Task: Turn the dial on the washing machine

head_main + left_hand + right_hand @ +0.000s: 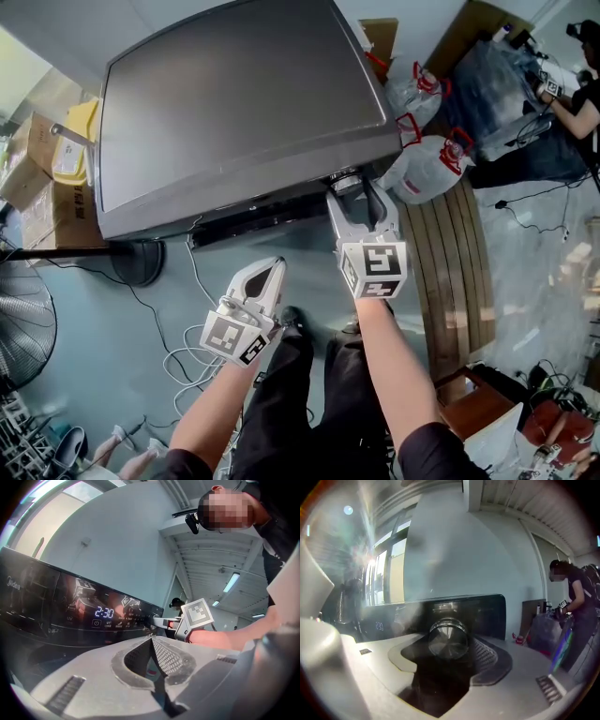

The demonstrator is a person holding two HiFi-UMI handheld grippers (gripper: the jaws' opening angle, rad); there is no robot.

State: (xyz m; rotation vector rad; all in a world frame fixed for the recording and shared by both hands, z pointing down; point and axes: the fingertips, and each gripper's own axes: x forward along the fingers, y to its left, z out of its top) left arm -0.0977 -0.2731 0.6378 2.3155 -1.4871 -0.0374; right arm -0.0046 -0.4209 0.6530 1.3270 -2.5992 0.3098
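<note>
Head view: nearest are the person's legs, with loose cables on the floor to their left. The left gripper hangs short of the washing machine, touching nothing. Left gripper view: jaws pressed together, nothing between them. Right gripper is farther in, reaching the right end of the machine's front panel. Right gripper view: the dial sits between the jaws, which are closed in on it from both sides. The ribbed right pad lies along its rim. The frame is smeared, so the left-side contact is judged, not clearly seen. The dial is a round, bright metal knob standing out from the dark glossy panel, at its right end. The lit display, reading 2:30, is well to the left of it. Handling, judged: rigid, fixed to its shaft, so no weight to carry. The smooth metal side is likely slippery. Grip across the rim at opposite points, squarely and deep enough for the ribbed pads to bite. Rotate about the knob's own axis, without pulling outward. Detents probable, so expect stepped resistance. The panel gloss could scratch if a jaw tip skids. Far right, beyond the machine: large water jugs.
</note>
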